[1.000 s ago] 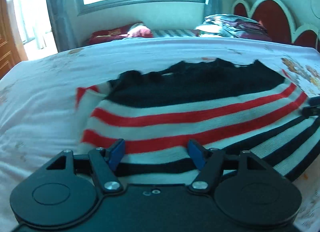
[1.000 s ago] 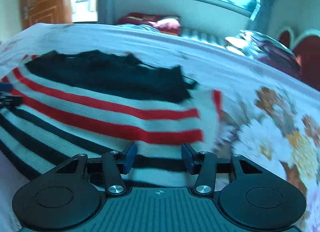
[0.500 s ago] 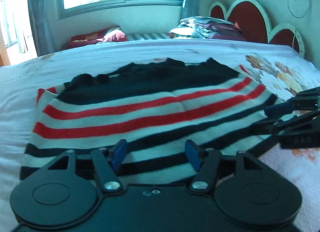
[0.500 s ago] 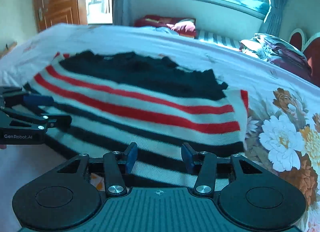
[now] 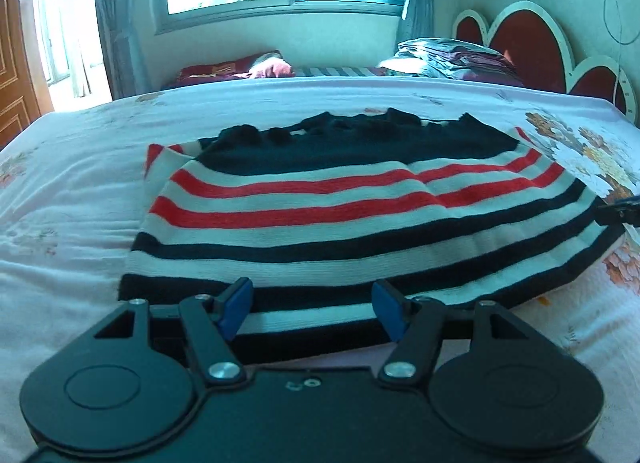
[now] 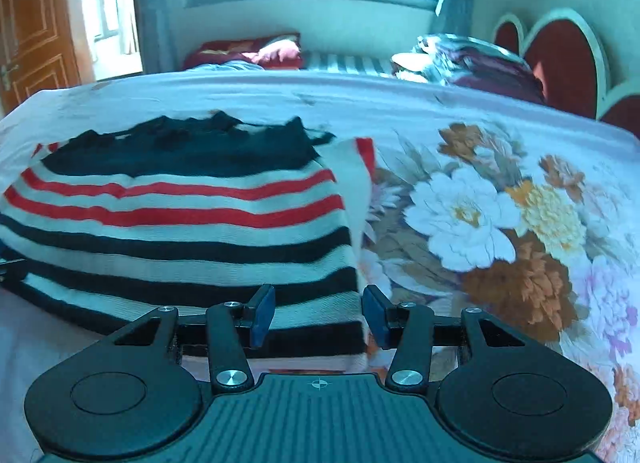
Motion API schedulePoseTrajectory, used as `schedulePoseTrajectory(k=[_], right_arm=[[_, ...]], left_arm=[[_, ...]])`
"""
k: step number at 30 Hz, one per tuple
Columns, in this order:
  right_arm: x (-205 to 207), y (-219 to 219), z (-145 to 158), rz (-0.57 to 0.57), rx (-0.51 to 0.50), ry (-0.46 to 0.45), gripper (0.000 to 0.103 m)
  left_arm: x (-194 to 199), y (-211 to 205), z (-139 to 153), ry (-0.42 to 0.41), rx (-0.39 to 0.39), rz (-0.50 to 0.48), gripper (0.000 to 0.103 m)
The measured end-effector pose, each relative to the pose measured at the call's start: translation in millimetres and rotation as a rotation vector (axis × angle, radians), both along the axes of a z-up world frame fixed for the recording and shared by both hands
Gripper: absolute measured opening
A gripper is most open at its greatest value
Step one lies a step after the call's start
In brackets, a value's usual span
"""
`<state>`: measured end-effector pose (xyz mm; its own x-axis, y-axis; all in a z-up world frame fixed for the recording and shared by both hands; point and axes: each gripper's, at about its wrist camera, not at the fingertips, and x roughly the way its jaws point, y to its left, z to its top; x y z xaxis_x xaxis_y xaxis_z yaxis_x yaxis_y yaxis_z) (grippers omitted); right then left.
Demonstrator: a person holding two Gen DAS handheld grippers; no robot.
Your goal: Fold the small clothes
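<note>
A knitted sweater (image 5: 340, 223) with a black top and red, white and black stripes lies flat on the bed; in the right wrist view the sweater (image 6: 180, 223) fills the left half. My left gripper (image 5: 312, 309) hovers open over the near hem, close to its left corner, blue pads apart and fabric lying flat below them. My right gripper (image 6: 320, 317) stands open above the near right corner of the hem. Only the tip of the right gripper (image 5: 618, 213) shows at the sweater's right edge in the left wrist view.
The bed sheet (image 5: 60, 203) is white, with a big flower print (image 6: 480, 223) right of the sweater. A pile of folded bedding (image 5: 452, 57) and a red pillow (image 5: 228, 71) lie at the far side, under a window. A red headboard (image 5: 532, 43) stands right, a wooden door (image 6: 32, 31) left.
Both grippers have slid apart along the near hem, the left one leftward and the right one rightward. Each has nearly left the other's view. The sweater has not moved.
</note>
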<state>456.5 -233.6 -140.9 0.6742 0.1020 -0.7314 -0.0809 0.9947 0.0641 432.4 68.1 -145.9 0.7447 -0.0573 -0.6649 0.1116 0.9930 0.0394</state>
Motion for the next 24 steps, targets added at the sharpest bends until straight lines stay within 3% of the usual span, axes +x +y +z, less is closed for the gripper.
schedulePoseTrajectory(k=[3,4,5,6,7,14,15,16,17,20,24], right_arm=[[2.5,-16.6,-9.3,0.004,0.110,0.058,0.048],[-0.5,-19.3,-9.4,0.007,0.140,0.057,0.026],[-3.7,-19.9,-9.9,0.016,0.147,0.064,0.012],[-7.3,-18.0,-11.0,0.025,0.111,0.073,0.005],[-12.8,-15.8,-14.7,0.027,0.057,0.085,0.005],[-27.3,-9.6,-12.0,-0.018,-0.015,0.063,0.007],[-30.8,-9.2,-6.5,-0.046,-0.033,0.031,0.018],[-34.9,-7.5,1.7,-0.075,-0.079,-0.029,0.036],[-39.9,-2.6,9.3,-0.077,-0.115,-0.089,0.043],[-43.6,18.1,19.7,0.042,-0.052,-0.127,0.045],[-34.2,50.9,4.7,0.149,-0.049,-0.059,0.045]], left_arm=[[-0.4,9.6,1.0,0.007,-0.011,0.026,0.065],[-0.3,11.1,0.8,0.013,-0.012,0.023,0.065],[-0.2,13.4,-0.1,0.023,-0.009,0.018,0.065],[0.1,15.8,-1.6,0.033,-0.008,0.016,0.065],[0.4,18.4,-2.7,0.040,-0.011,0.013,0.065],[-4.1,42.4,-5.4,0.044,-0.031,0.050,0.067],[-5.2,42.4,-2.8,0.044,-0.037,0.060,0.065],[-6.4,40.2,0.7,0.036,-0.041,0.071,0.065],[-8.6,33.9,4.6,0.021,-0.052,0.074,0.065],[-9.1,0.1,7.7,0.006,-0.067,-0.013,0.066],[-4.3,-41.7,-2.4,0.031,-0.007,-0.082,0.066]])
